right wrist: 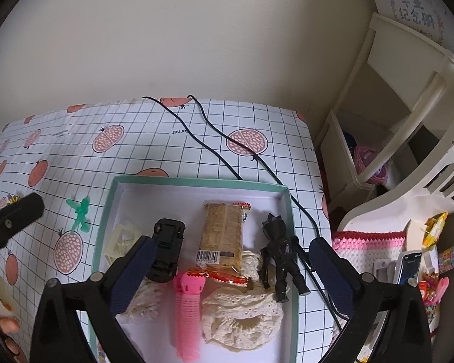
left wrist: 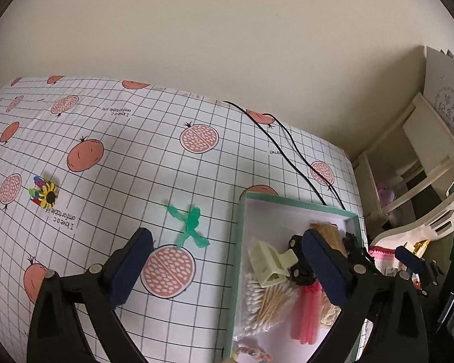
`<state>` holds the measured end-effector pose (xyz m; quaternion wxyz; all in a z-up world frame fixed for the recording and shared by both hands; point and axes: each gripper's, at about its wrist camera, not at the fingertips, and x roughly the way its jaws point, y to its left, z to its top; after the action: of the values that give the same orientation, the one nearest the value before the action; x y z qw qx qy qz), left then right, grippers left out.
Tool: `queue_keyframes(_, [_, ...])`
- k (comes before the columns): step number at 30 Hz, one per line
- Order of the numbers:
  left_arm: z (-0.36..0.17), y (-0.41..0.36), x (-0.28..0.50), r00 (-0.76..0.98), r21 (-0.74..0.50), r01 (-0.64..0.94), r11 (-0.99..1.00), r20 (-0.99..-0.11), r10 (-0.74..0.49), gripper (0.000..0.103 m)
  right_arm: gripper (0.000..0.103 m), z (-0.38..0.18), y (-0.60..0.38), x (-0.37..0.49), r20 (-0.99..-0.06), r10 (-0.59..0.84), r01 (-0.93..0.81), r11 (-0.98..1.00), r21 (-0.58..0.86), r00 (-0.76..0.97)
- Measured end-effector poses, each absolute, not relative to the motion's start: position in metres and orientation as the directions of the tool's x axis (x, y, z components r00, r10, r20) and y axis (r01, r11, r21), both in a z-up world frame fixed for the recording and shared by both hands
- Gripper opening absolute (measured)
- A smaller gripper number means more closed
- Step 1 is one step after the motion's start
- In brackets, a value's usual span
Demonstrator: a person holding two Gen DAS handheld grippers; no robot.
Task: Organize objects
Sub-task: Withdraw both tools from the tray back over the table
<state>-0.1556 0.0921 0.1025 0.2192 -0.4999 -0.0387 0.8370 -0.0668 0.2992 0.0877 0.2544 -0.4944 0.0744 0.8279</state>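
Green plastic figure (left wrist: 190,227) loose on surface (left wrist: 112,139) just left of teal box (left wrist: 237,242), likely light, springy, best pinched at crossed middle; left hand-held gripper (left wrist: 227,267) released, right hand-held gripper (right wrist: 228,272) released over box.

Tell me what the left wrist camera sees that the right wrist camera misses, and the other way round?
Only the left wrist view shows the cotton swabs in the box and shows the sunflower clip bundle on the tablecloth clearly. Only the right wrist view shows the black figurine, the whole snack packet and the phone off to the side. Both show the green-rimmed box, the pink roller, the cream hair claw, the green toy figure and the black cables. Both grippers stand open.
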Motion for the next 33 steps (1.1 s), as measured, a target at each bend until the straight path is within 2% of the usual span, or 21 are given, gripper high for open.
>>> queue_keyframes(8, [0.098, 0.064, -0.174, -0.407, -0.306, -0.295, -0.905, -0.817, 0.408, 0.099, 0.103, 0.082, 0.295, -0.075, -0.861, 0.351, -0.514, -0.848, -0.126, -0.367])
queue_keyframes(12, [0.099, 0.046, -0.185, -0.439, -0.278, -0.277, -0.920, -0.815, 0.378, 0.099, 0.103, 0.078, 0.286, -0.083, -0.863, 0.343, -0.507, -0.854, -0.121, -0.372])
queue_keyframes(29, [0.083, -0.074, -0.241, -0.473, -0.330, -0.048, -0.943, -0.824, 0.312, 0.099, 0.103, 0.067, 0.195, -0.155, -0.852, 0.225, -0.347, -0.936, -0.055, -0.472])
queue_keyframes(33, [0.083, -0.099, -0.250, -0.499, -0.309, -0.015, -0.951, -0.822, 0.275, 0.099, 0.103, 0.057, 0.175, -0.167, -0.856, 0.198, -0.307, -0.950, -0.048, -0.477])
